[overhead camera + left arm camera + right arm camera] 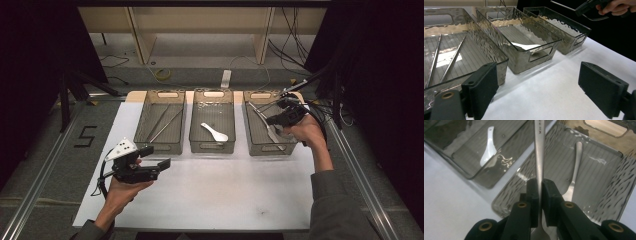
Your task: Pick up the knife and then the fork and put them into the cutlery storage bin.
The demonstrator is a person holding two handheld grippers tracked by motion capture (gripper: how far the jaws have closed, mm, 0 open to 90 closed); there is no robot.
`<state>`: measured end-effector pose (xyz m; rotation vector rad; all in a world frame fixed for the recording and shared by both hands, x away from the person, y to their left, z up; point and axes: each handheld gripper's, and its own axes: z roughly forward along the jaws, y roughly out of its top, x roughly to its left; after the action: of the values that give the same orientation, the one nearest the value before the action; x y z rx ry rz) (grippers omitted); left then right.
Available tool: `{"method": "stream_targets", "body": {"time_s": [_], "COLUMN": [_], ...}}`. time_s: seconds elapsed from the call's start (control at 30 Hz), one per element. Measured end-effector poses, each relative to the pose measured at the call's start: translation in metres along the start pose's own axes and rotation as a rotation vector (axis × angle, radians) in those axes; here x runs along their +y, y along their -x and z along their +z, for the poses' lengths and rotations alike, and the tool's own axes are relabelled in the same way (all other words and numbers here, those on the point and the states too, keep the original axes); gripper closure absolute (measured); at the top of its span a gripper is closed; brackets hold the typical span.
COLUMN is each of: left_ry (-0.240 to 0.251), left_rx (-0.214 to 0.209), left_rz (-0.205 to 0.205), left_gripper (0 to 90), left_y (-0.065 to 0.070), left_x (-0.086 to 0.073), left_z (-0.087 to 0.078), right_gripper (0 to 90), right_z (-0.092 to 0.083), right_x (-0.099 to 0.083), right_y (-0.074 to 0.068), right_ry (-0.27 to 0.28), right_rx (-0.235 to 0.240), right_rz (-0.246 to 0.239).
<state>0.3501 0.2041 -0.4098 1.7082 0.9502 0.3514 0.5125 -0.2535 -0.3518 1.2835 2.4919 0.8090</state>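
Three smoky clear trays stand in a row. The left tray (142,122) holds two metal chopsticks (165,125) (454,58). A white spoon (215,132) (488,150) lies in the middle tray (194,127). Over the right tray (248,132) my right gripper (274,120) (540,192) is shut on the handle of a metal utensil (539,150), which is lifted clear of the tray floor. A second metal utensil (576,167) lies flat in that tray. My left gripper (159,156) (539,92) hovers open over the white mat in front of the left tray, nothing between its jaws.
The trays sit at the far edge of a white mat (210,190) on the table. Metal rails (45,160) run along both sides. Behind the table are shelf legs and loose cables (162,74) on the floor.
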Motion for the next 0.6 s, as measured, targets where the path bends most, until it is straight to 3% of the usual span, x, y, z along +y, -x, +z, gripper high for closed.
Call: {"method": "stream_targets", "body": {"time_s": [0.6], "left_ry": [0.000], "left_rx": [-0.003], "left_rz": [0.001], "left_gripper": [15.4], "left_y": [0.000], "left_x": [0.000], "left_z": [0.000], "right_gripper": [84.9], "right_z": [0.025], "right_x": [0.021], "right_y": [0.022], "right_ry": [-0.032], "right_rx": [-0.035], "right_rz": [0.092]}}
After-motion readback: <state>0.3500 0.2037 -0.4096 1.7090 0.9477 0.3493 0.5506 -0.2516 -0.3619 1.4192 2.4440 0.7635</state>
